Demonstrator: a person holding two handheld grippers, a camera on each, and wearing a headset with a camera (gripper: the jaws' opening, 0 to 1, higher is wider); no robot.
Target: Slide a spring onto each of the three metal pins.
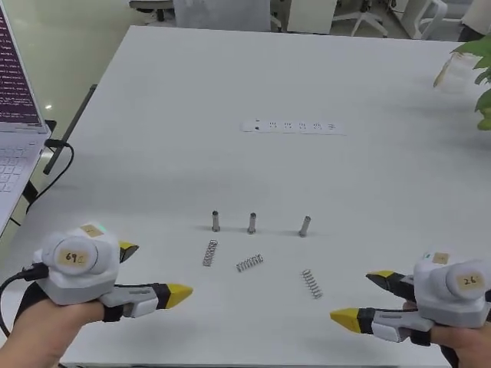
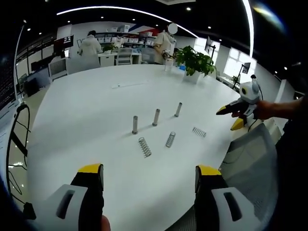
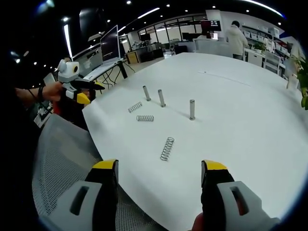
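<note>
Two white hand-held grippers with yellow jaw tips are held at the bottom of the head view, one in each hand. The left gripper [image 1: 153,270] is seen at the lower left, and its jaws are spread wide with nothing between them. The right gripper [image 1: 362,295] is seen at the lower right, and its jaws are spread wide too, with nothing held. Both are well apart from the small parts.

Three thin silver coiled wire springs are laid flat on the big white table [image 1: 230,84], in the lower middle of the frame. The left spring [image 1: 210,252], the middle spring [image 1: 249,263] and the right spring [image 1: 311,283] are touched by no gripper.

Just above them, three short grey metal pins are stood upright in a row: the left pin [image 1: 215,221], the middle pin [image 1: 252,223] and the right pin [image 1: 304,225]. All three springs are laid apart from the pins.

Higher up, a flat white power strip [image 1: 290,126] is laid near the middle. An open laptop [image 1: 14,115] with a purple screen and a black cable [image 1: 63,161] are seen at the left edge, and a green leafy plant [image 1: 483,77] at the upper right.
</note>
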